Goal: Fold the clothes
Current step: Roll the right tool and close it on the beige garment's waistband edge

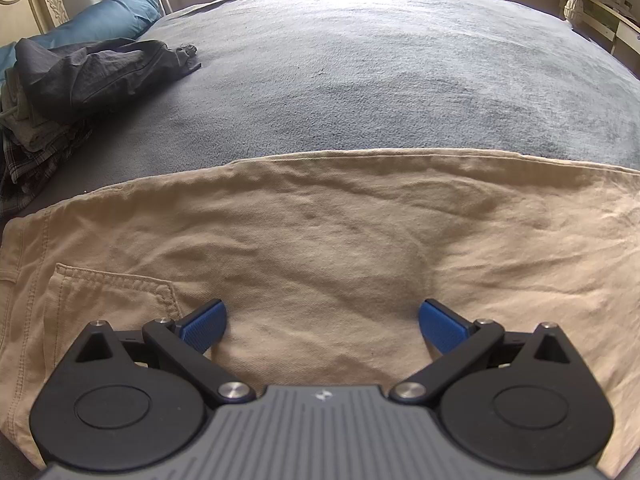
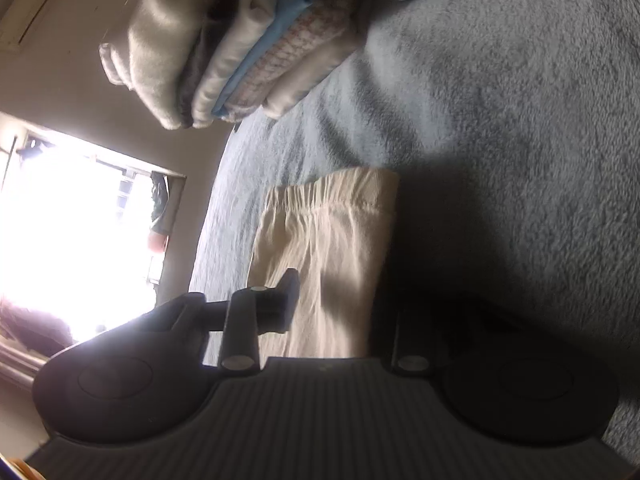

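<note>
Beige trousers [image 1: 328, 240] lie flat across the grey blanket [image 1: 360, 72] in the left wrist view, back pocket [image 1: 116, 300] at lower left. My left gripper [image 1: 322, 326] hovers just over them, blue pads wide apart, holding nothing. In the right wrist view, which is rolled on its side, a cream cloth end with a gathered elastic hem [image 2: 332, 236] runs between the fingers of my right gripper [image 2: 336, 312]. One finger [image 2: 290, 300] shows against the cloth; the other is lost in shadow.
A heap of dark and plaid unfolded clothes [image 1: 72, 92] lies at the left by a blue pillow [image 1: 108, 16]. A stack of folded clothes [image 2: 240, 48] sits on the blanket [image 2: 500, 100] beyond the right gripper. A bright window [image 2: 72, 232] glares at left.
</note>
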`<state>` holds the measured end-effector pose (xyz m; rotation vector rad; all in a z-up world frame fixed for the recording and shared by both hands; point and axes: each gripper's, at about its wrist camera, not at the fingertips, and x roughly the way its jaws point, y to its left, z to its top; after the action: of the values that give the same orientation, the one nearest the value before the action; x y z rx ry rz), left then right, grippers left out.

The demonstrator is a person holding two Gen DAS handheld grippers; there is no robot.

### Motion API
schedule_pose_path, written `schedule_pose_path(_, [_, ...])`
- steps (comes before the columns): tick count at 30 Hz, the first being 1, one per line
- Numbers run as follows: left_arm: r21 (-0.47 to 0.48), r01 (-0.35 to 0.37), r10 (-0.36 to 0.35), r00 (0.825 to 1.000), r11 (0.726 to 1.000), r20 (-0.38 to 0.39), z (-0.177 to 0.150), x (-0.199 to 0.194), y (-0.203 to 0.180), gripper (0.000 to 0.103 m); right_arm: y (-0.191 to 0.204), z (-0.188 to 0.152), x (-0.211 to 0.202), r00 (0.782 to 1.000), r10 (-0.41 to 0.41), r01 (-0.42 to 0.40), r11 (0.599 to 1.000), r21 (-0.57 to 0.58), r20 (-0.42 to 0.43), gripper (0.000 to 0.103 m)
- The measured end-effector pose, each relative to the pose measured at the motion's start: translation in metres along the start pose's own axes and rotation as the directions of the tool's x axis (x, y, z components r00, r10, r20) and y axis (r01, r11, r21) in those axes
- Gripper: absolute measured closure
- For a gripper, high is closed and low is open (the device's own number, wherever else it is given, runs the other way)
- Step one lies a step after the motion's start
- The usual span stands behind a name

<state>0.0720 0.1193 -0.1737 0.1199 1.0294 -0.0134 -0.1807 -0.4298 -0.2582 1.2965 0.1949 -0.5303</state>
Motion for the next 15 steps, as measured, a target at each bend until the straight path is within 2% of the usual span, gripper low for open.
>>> schedule_pose_path(3, [0.000, -0.001, 0.001, 1.000, 1.000, 0.002, -0.0002, 0.0000, 0.0002, 0.000, -0.0031, 0.0000, 0.0012, 1.000, 0.012, -0.012, 1.000, 0.006, -0.014, 0.077])
schedule_pose_path(7, [0.001, -0.001, 0.001, 1.000, 1.000, 0.006, -0.0011, 0.0003, 0.0001, 0.000, -0.0102, 0.0039, 0.0075, 1.000, 0.026, -0.026, 0.998, 0.056, -0.009, 0.085])
schedule_pose_path(12, [0.002, -0.001, 0.001, 1.000, 1.000, 0.008, -0.0014, 0.0004, 0.0007, 0.000, -0.0044, 0.0037, 0.0083, 0.999, 0.026, -0.025, 0.999, 0.022, -0.024, 0.097])
schedule_pose_path(15, [0.002, -0.001, 0.001, 1.000, 1.000, 0.009, -0.0018, 0.0002, 0.0009, 0.000, -0.0024, 0.0012, 0.0055, 0.998, 0.057, -0.057, 0.998, 0.015, -0.020, 0.098])
